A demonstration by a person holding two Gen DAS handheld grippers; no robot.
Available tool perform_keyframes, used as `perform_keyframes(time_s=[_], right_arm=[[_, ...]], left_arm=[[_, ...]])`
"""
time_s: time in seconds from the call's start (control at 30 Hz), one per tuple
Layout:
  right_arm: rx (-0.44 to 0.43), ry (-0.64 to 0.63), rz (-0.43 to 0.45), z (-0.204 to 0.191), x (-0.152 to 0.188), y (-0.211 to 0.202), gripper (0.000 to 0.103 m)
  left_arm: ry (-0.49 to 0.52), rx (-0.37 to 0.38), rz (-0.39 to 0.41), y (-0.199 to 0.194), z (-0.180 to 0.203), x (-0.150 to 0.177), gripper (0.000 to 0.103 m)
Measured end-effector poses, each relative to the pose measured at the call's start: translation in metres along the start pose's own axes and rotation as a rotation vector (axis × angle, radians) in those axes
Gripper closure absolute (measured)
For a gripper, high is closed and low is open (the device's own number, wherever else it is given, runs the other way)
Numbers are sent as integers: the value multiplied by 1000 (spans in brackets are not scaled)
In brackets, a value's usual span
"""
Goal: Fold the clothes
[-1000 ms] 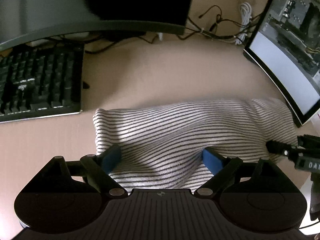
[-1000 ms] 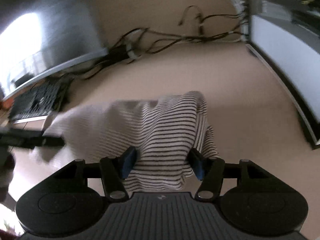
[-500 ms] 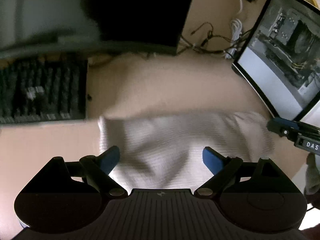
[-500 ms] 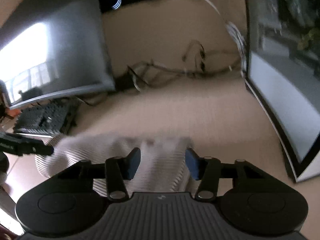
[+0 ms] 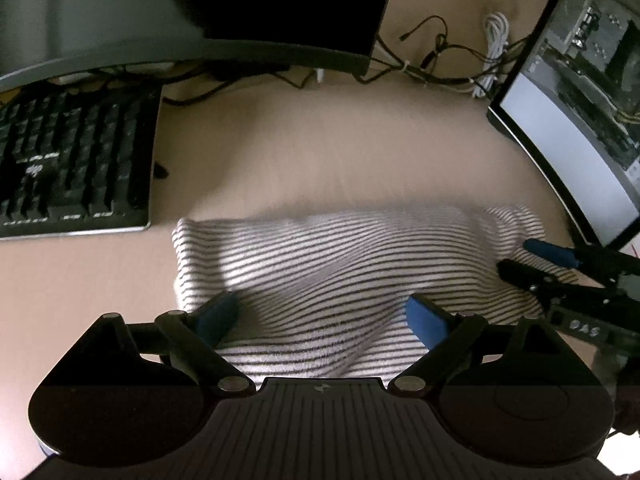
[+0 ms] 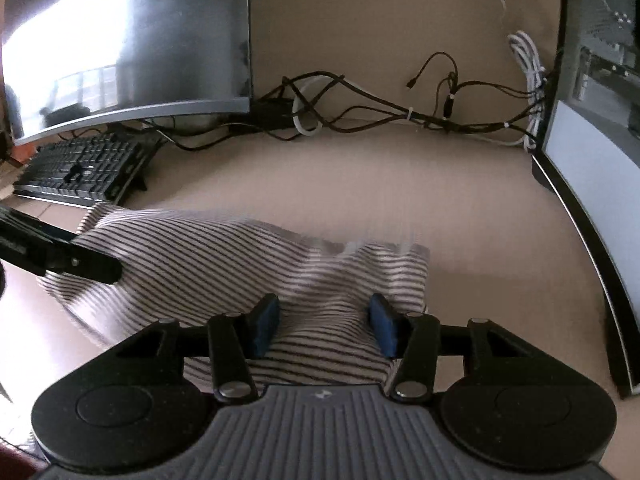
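A striped garment [image 5: 352, 264], already folded into a thick oblong, lies on the worktop [image 5: 320, 152] between a keyboard [image 5: 72, 160] on one side and a monitor [image 5: 576, 112] on the other. The step in hand is judged to be a further fold or a squaring-up of the bundle, with both near corners being addressed at once.

The left hand-held gripper [image 5: 324, 316] is set over the near edge of the garment, its blue pads wide apart and cloth lying between them; no pinch is seen, so it is taken as released. The right hand-held gripper [image 6: 324, 324] is placed over the other near corner, its jaws having just been closing, with a ridge of cloth bunched between the pads; whether the pads actually press on it cannot be told.

For the next move, a firm pinch through all layers at both corners is called for, then an even lift so the fold is not skewed.
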State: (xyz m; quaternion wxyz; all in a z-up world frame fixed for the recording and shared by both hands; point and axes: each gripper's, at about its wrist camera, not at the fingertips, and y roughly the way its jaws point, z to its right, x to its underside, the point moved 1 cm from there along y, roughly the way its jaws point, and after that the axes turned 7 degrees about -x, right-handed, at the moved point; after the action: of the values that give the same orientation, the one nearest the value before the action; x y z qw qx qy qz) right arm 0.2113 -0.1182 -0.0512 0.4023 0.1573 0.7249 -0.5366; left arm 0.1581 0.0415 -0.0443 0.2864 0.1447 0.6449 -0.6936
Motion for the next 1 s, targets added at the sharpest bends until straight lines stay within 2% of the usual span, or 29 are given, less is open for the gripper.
perform_keyframes(time_s=[0.2,0.33,0.43,0.5,0.57,0.6,0.63,0.67,0.73,0.87,1.0], right_arm=[[11,-12,6,4,-6,6,51],[-4,13,-11,11,-7,-13,51],[21,104,13,24,-14,-37,50],[16,186,6,38,-16,-46,50],[-44,304,-19,53,-13,-45,50],[-83,370,-34,59,-9,-42,50],[-107,410,-50,61,-5,-38,50],[-129,433,-64,60,-1,-34,52],[-149,448,-76,51,7,-25,53],[-100,387,-41,34,4,-13,53],[-94,383,-13,39,-3,-3,53]], left_arm=[[25,4,-10,4,4,-9,8],[47,-7,-24,-17,-3,-2,8],[-6,5,3,-41,-14,2,8],[-77,25,-18,-44,-25,3,8],[-114,17,-69,-34,-29,7,8],[-114,3,-91,-28,-28,10,10],[-112,-11,-113,-21,-27,12,21],[-111,-12,-127,-17,-25,15,27],[-106,-16,-126,-10,-22,16,26],[-84,-55,-86,-1,-19,2,26],[-74,-52,-94,0,-19,-5,26]])
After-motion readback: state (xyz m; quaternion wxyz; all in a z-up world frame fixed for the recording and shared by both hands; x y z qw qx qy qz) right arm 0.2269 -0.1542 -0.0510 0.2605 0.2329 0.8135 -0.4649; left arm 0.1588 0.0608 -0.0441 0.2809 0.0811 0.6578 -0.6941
